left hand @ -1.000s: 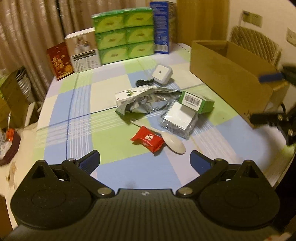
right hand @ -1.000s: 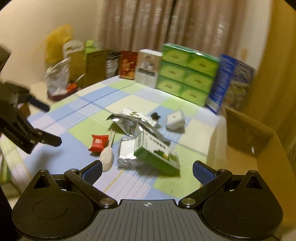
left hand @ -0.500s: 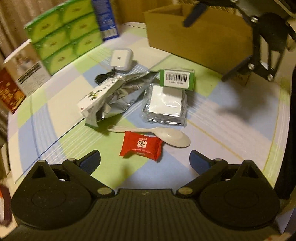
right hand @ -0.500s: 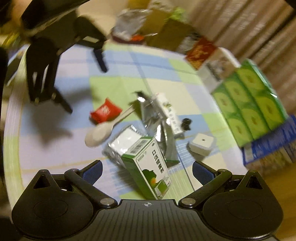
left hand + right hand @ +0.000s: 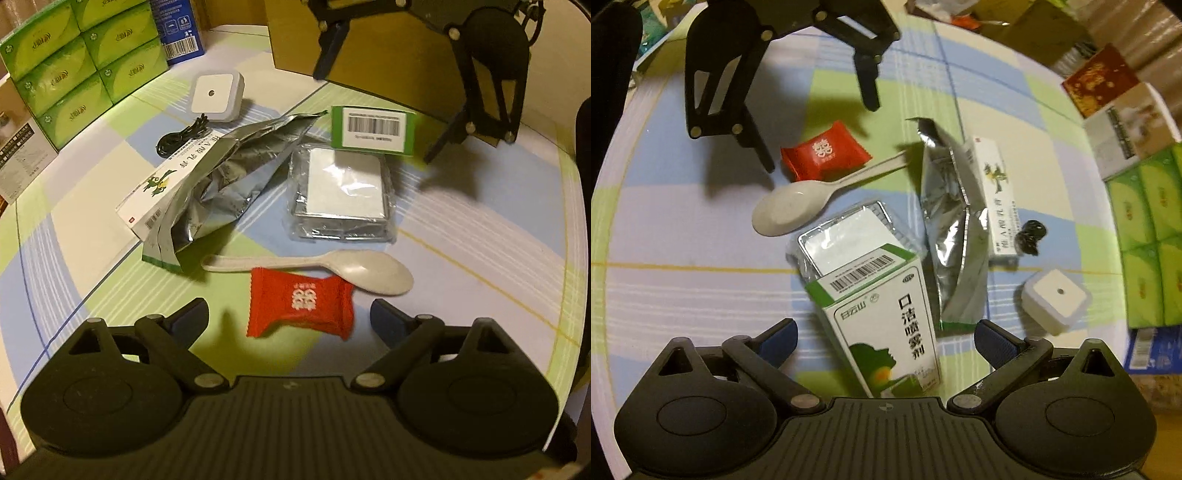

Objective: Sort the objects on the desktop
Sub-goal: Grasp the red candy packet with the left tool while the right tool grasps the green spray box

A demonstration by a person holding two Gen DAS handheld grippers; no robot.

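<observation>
Both claws spread: left claw over red 囍 candy; right claw straddling 口洁喷雾剂 box.

seen from the left wrist, the candy packet lies nearest, with the spoon just behind it and touching it. behind the spoon, the foil bag lies on the left, partly over the long carton, and the wrapped tray on the right with the barcoded box leaning on its far edge. farther back lie the coiled cable and the square plug, with the stacked tissue boxes at the table's far left and the cardboard box at its far right.
</observation>
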